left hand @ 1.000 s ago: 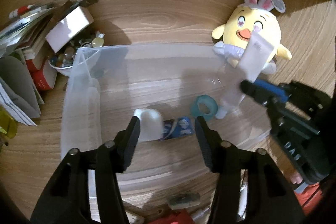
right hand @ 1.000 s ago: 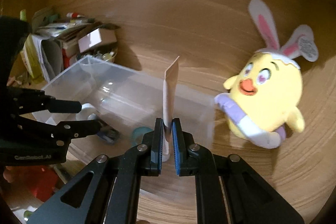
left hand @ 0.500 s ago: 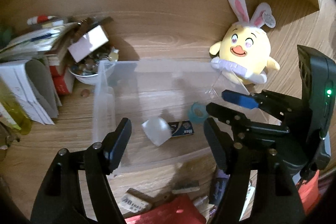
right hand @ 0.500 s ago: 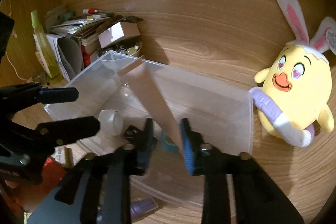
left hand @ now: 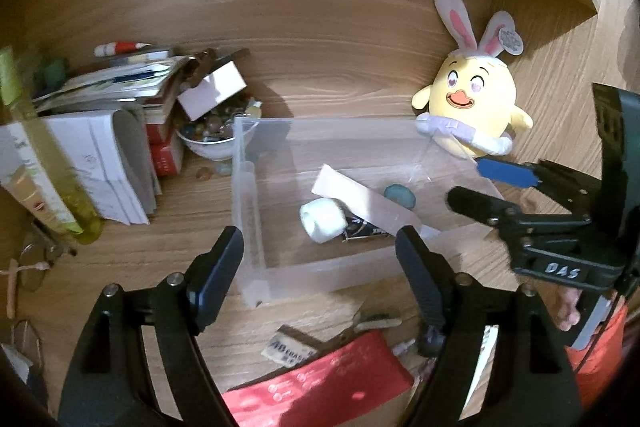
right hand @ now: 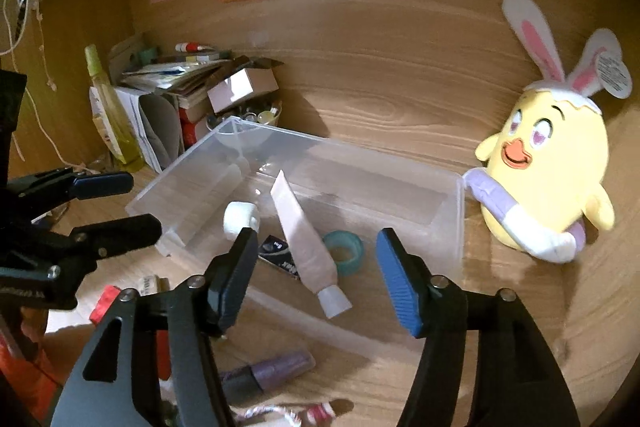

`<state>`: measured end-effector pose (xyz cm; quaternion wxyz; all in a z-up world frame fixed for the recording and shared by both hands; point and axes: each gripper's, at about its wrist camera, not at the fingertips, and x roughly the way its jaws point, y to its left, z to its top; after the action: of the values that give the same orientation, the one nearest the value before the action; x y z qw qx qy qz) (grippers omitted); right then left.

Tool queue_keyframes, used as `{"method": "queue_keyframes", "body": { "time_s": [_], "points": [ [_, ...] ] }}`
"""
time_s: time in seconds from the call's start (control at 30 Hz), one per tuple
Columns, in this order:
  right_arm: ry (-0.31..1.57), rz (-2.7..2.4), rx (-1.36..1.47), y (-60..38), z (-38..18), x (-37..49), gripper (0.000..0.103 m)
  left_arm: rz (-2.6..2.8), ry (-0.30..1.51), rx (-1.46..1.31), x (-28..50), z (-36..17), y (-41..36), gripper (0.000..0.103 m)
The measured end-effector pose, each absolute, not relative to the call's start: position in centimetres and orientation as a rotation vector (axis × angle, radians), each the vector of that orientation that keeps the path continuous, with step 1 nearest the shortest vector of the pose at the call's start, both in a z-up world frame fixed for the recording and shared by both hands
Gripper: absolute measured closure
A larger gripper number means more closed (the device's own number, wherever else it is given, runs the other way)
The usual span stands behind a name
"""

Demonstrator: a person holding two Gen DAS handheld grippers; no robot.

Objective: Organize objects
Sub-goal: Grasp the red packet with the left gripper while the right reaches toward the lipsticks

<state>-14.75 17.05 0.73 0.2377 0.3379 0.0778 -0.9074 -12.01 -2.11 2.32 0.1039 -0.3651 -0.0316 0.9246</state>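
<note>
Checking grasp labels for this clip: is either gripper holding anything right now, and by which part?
Nothing is held. Both the left gripper and right gripper have empty jaws that are opening; the tube lies loose in the bin.

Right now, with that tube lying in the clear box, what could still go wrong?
The tube lies slanted over the dark packet and beside the teal tape roll, its cap near the clear box front wall, so a nudge might shift it. The right gripper, jaws opening and empty, hangs close above; pulling away carelessly could clip the wall.
</note>
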Motion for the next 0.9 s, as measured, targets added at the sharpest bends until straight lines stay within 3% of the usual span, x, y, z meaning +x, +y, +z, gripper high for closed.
{"method": "queue_keyframes", "body": {
  "time_s": [0.5, 0.9],
  "points": [
    [0.172, -2.487, 0.974, 19.0, -0.9, -9.9, 0.041, 2.679, -0.045, -1.207, -8.2, -1.2, -2.9, 0.020],
    [0.103, -2.483, 1.119, 20.9, -4.6, -7.9, 0.041, 2.592, 0.122, -1.261, -5.1, -3.9, -1.6, 0.015]
  ]
}}
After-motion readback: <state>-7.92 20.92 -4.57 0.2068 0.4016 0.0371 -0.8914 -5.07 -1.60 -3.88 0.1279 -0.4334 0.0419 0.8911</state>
